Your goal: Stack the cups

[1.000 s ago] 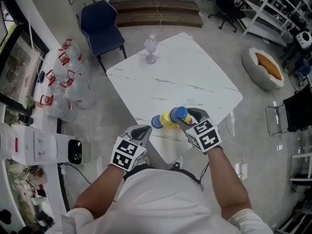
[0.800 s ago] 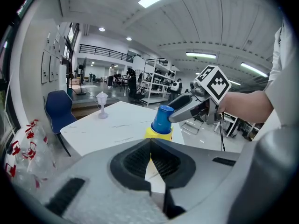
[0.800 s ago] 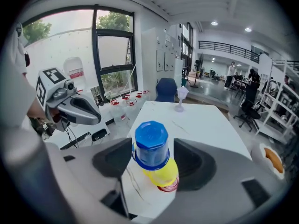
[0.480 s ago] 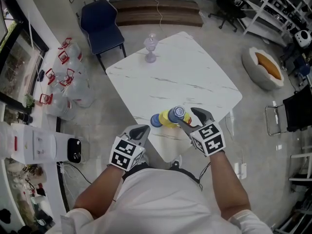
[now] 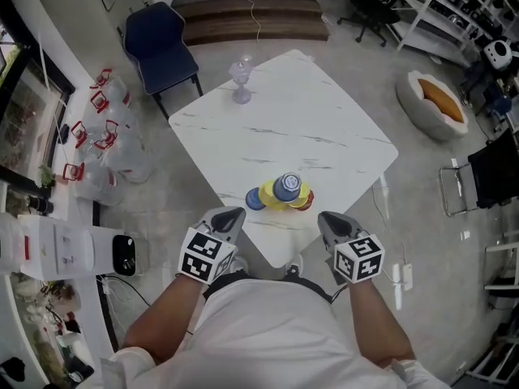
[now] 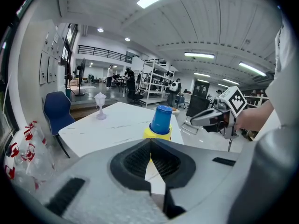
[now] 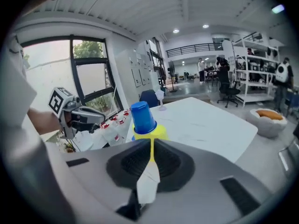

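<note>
Head view shows an upturned blue cup (image 5: 286,187) stacked on a yellow cup (image 5: 276,203), close to the near corner of the white counter (image 5: 308,128). A second blue cup (image 5: 255,198) stands just beside the yellow one on its left, and a red cup (image 5: 307,202) peeks out on its right.

Left gripper (image 5: 231,215) hangs at the counter's near-left edge, apart from the cups, its fingers clenched on nothing. Right gripper (image 5: 328,220) hangs at the near-right edge, also clear of the cups. Its fingers have just been closing and now stand almost together, with only a thin slit and nothing between them.

Each gripper view looks along its own fingers at the blue-on-yellow stack, with the other gripper off to the side. A clear goblet (image 5: 241,81) stands at the counter's far corner, and a dark blue chair (image 5: 158,47) sits on the floor beyond it.
</note>
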`<state>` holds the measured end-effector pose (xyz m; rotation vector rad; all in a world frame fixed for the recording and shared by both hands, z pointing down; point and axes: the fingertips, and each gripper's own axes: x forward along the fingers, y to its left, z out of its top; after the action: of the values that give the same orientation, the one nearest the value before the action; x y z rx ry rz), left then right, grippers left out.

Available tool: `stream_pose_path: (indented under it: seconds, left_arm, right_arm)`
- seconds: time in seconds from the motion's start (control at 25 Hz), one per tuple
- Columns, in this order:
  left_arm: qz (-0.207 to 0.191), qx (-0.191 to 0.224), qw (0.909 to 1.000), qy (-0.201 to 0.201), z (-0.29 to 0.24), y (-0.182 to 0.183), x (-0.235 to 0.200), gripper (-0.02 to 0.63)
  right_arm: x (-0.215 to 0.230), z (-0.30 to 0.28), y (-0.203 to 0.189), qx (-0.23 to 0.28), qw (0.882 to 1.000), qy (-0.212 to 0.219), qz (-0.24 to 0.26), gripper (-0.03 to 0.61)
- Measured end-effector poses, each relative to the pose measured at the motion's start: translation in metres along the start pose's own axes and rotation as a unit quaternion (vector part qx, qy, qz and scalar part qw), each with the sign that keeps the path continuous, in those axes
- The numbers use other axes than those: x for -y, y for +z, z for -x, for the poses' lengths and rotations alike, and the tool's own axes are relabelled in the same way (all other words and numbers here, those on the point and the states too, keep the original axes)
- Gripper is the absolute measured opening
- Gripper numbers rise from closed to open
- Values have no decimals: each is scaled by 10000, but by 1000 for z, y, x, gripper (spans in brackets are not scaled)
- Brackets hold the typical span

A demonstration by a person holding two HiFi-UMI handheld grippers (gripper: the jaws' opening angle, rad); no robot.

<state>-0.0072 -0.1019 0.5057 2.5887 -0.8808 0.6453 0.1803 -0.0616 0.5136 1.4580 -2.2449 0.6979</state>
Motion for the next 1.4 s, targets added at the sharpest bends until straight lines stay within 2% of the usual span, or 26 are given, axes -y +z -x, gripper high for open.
stream_pose_path:
  seconds: [0.12, 0.6, 1.4]
  left_arm:
    - [-29, -31, 10000, -33, 0, -2, 3, 9]
    - [-124, -162, 9996, -170, -1, -10, 11, 9]
    - [-57, -152, 9998, -103, -7, -10, 13, 9]
  right_arm:
    - [-5, 5, -18, -8, 9997, 40, -249, 8]
    - [-12, 6, -53, -220, 9997, 64, -110, 5]
    - [-16, -5, -44, -266, 9991, 318, 59, 5]
